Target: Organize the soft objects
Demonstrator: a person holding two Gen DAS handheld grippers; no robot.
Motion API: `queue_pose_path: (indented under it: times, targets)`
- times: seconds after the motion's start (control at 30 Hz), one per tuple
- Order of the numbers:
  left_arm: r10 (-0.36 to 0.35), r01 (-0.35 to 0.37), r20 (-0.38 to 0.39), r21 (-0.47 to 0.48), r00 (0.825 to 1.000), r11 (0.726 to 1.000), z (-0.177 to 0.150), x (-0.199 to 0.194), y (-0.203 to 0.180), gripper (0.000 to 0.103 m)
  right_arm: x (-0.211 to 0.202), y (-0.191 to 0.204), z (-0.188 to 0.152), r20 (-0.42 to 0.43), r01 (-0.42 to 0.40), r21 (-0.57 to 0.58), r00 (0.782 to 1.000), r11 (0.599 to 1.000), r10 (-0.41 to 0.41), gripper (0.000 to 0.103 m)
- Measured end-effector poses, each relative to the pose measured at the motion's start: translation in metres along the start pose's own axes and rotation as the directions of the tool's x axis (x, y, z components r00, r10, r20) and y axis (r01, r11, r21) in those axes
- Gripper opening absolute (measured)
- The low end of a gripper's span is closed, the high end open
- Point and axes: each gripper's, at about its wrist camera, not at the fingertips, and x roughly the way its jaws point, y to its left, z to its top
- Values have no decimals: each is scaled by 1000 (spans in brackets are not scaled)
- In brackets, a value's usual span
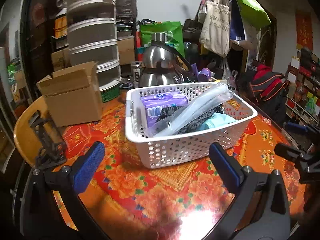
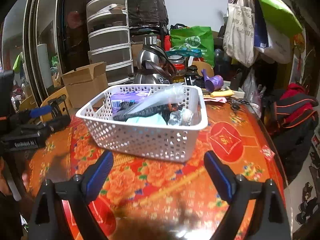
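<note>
A white perforated basket stands on the floral table. It holds a purple tissue pack, a long clear plastic bag, a dark knitted cloth and a teal cloth. My left gripper is open just short of the basket's near wall, nothing between its blue pads. My right gripper is also open and empty, a little back from the basket's near side.
A cardboard box, a steel kettle and stacked drawers crowd the table's far side. A yellow chair stands at the left edge. Small jars and a purple cup sit behind the basket. Orange-red tablecloth lies bare in front.
</note>
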Motion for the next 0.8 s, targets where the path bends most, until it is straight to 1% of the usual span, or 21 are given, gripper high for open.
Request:
queue_pose_path:
  times: [0.1, 0.2, 0.3, 0.33, 0.4, 0.43, 0.5, 0.53, 0.6, 0.63, 0.7, 0.8]
  targets:
    - [20, -20, -13, -4, 1000, 1000, -5, -21, -2, 103, -19, 6, -7, 0, 12, 14, 1000, 1000, -12, 92]
    - [-17, 17, 10, -13, 1000, 1000, -13, -50, -4, 103, -41, 11, -10, 16, 26, 54, 1000, 998, -27, 92]
    - [2, -2, 29, -6, 1000, 1000, -22, -85, -9, 103, -73, 21, -16, 96, 25, 61, 995, 998, -31, 92]
    - [3, -3, 37, -7, 999, 1000, -24, -98, -11, 103, -87, 26, -18, 115, 46, 75, 992, 996, -55, 92]
    - [-13, 14, 49, -16, 999, 1000, -29, -119, -11, 103, -102, 33, -19, 112, 78, 88, 990, 993, -88, 93]
    - [-24, 25, 48, -22, 999, 999, -30, -128, -11, 103, -113, 37, -20, 96, 99, 92, 990, 991, -108, 95]
    - [-58, 60, 68, -33, 996, 998, -36, -149, -12, 103, -125, 43, -23, 67, 108, 83, 991, 991, -113, 99]
    - [-60, 63, 79, -36, 995, 997, -38, -157, -13, 103, -130, 46, -25, 65, 104, 73, 992, 992, -109, 99]
    - [-54, 58, 87, -48, 995, 997, -42, -172, -15, 103, -139, 52, -29, 79, 114, 60, 990, 992, -119, 99]
    - [-54, 59, 91, -57, 994, 997, -45, -179, -15, 103, -143, 58, -31, 89, 137, 44, 986, 990, -140, 99]
    - [-55, 60, 95, -53, 994, 997, -49, -188, -19, 103, -144, 65, -33, 99, 156, 31, 982, 987, -159, 99]
    - [-50, 53, 90, -40, 995, 998, -52, -193, -27, 103, -137, 71, -34, 85, 168, 16, 982, 986, -168, 99]
